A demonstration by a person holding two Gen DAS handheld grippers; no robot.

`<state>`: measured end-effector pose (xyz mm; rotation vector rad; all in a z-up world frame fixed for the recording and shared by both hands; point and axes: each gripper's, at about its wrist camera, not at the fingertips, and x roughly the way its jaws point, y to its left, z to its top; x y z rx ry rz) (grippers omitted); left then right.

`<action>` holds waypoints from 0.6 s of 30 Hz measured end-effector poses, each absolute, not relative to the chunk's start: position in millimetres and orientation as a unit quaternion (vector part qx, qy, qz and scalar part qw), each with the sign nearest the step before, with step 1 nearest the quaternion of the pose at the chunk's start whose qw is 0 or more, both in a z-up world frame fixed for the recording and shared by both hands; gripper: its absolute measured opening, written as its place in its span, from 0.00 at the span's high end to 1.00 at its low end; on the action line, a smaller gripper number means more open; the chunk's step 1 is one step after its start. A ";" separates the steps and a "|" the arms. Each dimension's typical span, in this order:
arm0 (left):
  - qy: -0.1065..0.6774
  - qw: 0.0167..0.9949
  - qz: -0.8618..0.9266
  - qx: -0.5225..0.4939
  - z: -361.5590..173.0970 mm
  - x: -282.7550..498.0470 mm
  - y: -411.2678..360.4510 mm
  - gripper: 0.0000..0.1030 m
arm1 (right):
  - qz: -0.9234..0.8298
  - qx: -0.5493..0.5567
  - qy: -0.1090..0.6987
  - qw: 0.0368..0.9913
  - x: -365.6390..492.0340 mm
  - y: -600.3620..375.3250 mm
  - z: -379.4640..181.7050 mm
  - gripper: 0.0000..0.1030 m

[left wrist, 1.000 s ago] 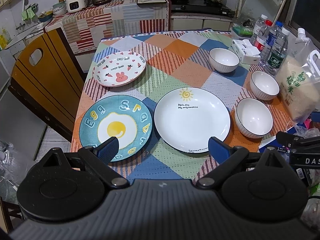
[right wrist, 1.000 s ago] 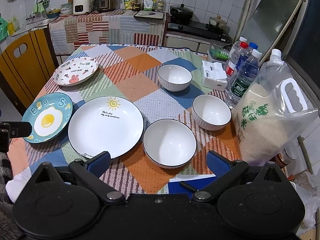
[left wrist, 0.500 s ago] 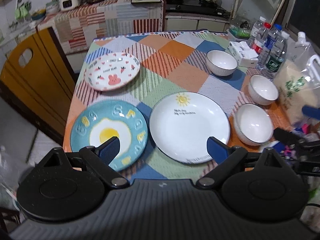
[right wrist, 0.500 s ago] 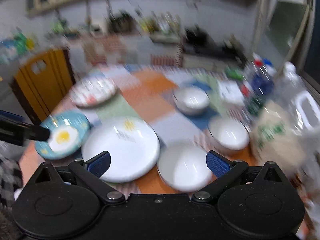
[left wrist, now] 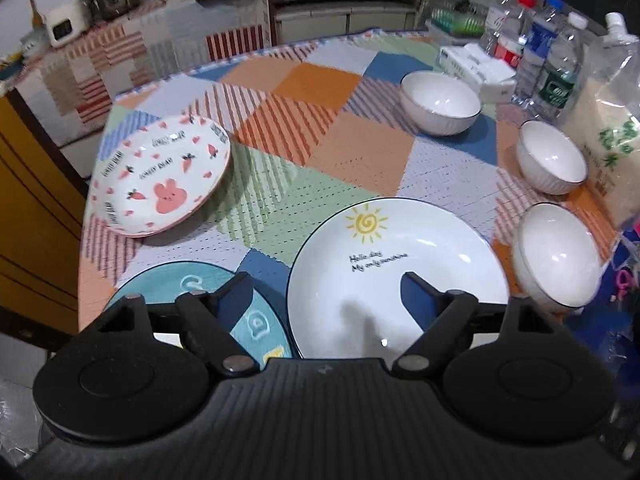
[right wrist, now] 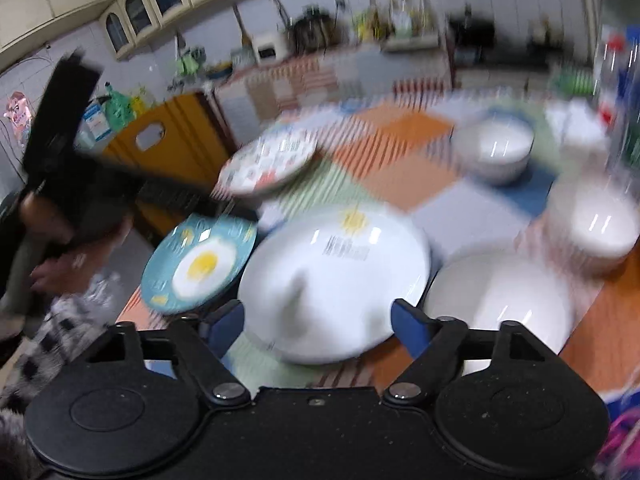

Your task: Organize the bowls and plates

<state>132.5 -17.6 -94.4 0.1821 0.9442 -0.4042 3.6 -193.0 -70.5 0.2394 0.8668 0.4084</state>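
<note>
Patchwork-cloth tabletop in kitchen. Near centre: big white sun plate; blue egg plate to its left; pink bunny plate far left. Three white bowls down right side. My left fingers closing, hanging over both near plates, gripping nothing. My right fingers closing above sun plate's near rim, empty; view blurred.

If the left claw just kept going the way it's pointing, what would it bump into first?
Most likely the big white sun plate. The left claw points down at the plate's near left part, its jaws closing with nothing gripped. One finger hangs over the neighbouring blue egg plate, so depth is uncertain.
</note>
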 end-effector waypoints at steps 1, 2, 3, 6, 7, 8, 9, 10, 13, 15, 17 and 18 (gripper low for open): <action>0.455 0.864 -0.194 0.088 -100.1 140.6 -17.0 0.25 | 0.195 0.125 0.427 0.874 4.1 -191.9 -80.3 0.26; 0.460 0.861 -0.196 0.089 -105.7 147.9 -16.5 0.29 | 0.192 0.139 0.440 0.866 5.8 -191.4 -90.7 0.30; 0.467 0.857 -0.200 0.090 -111.5 154.8 -16.2 0.31 | 0.192 0.154 0.451 0.858 7.8 -190.8 -100.7 0.34; 0.492 0.841 -0.204 0.094 -128.7 173.7 -15.5 0.38 | 0.196 0.189 0.467 0.841 13.6 -185.1 -122.0 0.41; 0.500 0.835 -0.208 0.097 -133.9 177.7 -16.0 0.39 | 0.196 0.195 0.464 0.841 15.5 -182.8 -125.9 0.42; 0.506 0.831 -0.210 0.101 -139.0 181.2 -16.5 0.41 | 0.194 0.206 0.456 0.844 15.9 -182.9 -129.7 0.44; 0.510 0.827 -0.212 0.106 -143.0 183.4 -17.4 0.41 | 0.189 0.220 0.453 0.843 17.1 -185.1 -133.6 0.44; 0.512 0.824 -0.215 0.112 -146.8 184.9 -18.6 0.42 | 0.179 0.241 0.457 0.838 20.7 -186.8 -138.6 0.44; 0.518 0.818 -0.220 0.121 -155.4 189.0 -20.7 0.48 | 0.150 0.289 0.460 0.826 25.1 -193.1 -151.3 0.54; 0.521 0.815 -0.222 0.122 -159.6 191.3 -21.9 0.56 | 0.135 0.294 0.457 0.829 25.0 -194.4 -156.0 0.66; 0.526 0.810 -0.229 0.121 -163.7 193.8 -23.0 0.68 | 0.122 0.297 0.452 0.832 24.1 -194.0 -157.8 0.69; 0.529 0.807 -0.231 0.121 -165.7 194.5 -23.8 0.71 | 0.117 0.304 0.450 0.831 22.7 -194.8 -158.0 0.71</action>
